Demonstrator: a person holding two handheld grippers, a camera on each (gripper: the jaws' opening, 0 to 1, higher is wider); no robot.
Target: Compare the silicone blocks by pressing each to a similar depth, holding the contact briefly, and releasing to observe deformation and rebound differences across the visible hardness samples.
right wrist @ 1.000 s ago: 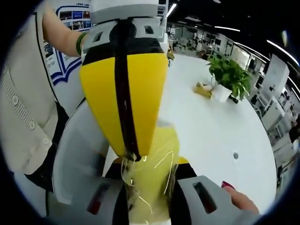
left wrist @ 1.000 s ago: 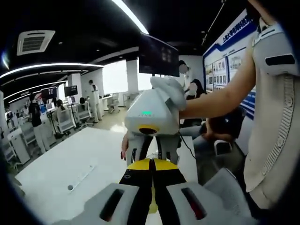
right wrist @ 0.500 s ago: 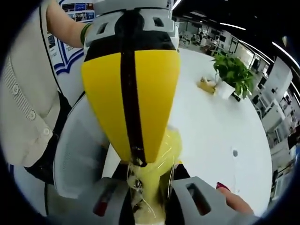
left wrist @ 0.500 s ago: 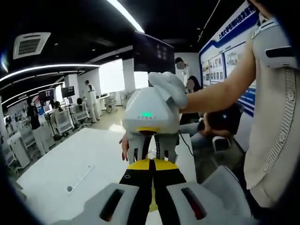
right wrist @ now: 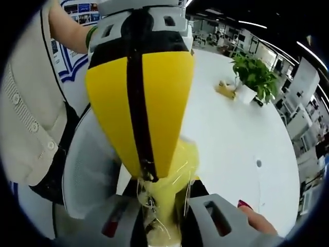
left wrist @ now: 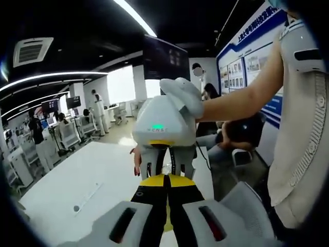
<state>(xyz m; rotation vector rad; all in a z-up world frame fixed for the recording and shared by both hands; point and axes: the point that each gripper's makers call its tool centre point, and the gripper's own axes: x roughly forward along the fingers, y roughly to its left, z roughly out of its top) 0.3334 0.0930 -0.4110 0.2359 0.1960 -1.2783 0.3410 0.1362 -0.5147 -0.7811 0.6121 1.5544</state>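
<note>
My left gripper view looks level across the white bench toward the office, straight at the right tongs, which face it close up. My right gripper view looks back the other way, almost touching the left tongs, with a potted plant far down the bench. Both views share the bench and the person's cream top.

Potted plant far across table; near side open.
</note>
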